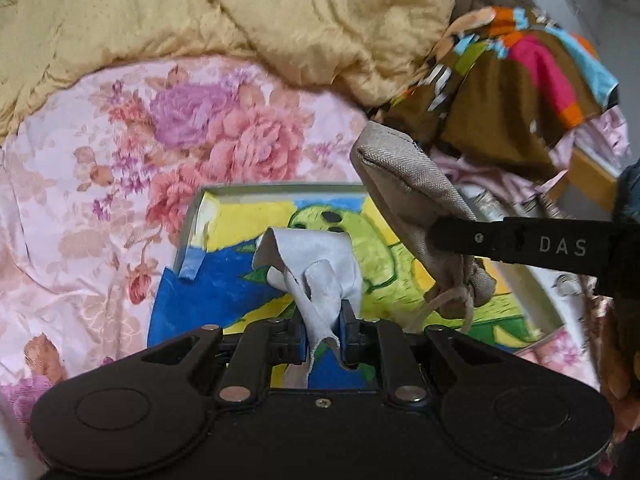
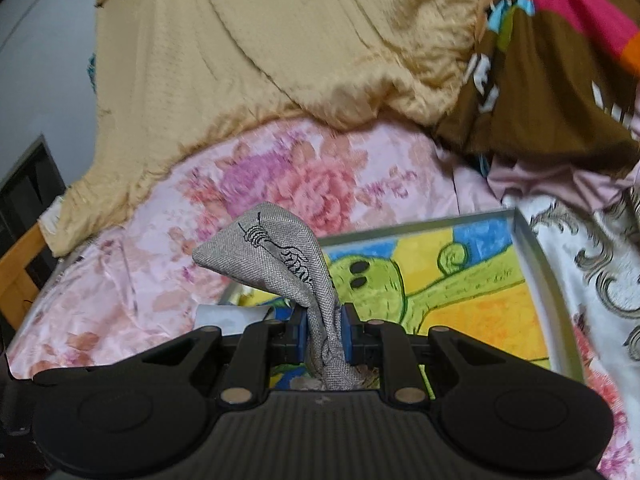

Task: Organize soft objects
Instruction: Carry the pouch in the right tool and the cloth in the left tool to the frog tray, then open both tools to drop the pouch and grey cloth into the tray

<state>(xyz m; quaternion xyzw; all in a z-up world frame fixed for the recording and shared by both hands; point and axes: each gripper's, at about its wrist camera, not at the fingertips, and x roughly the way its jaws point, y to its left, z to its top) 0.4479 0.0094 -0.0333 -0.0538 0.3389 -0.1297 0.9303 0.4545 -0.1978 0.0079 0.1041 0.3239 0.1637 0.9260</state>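
**A:** Well, how will that grey cloth [image 1: 316,264] handle?

**B:** Light and limp, I'd judge. It is thin, flops over itself, and wants a pinch on a bunched fold, as it has now. The left gripper [image 1: 323,330] is closed tight on its lower part; the rest stands up just ahead of the jaws.

**A:** And the woven pouch [image 2: 288,264]?

**B:** Stiffer, coarse weave, likely grippy. The right gripper [image 2: 324,332] is nearly closed on its gathered neck, body leaning up and left of the pads.

**A:** Where are they?

**B:** Both are held above the painted tray [image 2: 532,256] on the floral bedspread [image 1: 120,168], with the yellow quilt [image 1: 240,20] beyond.
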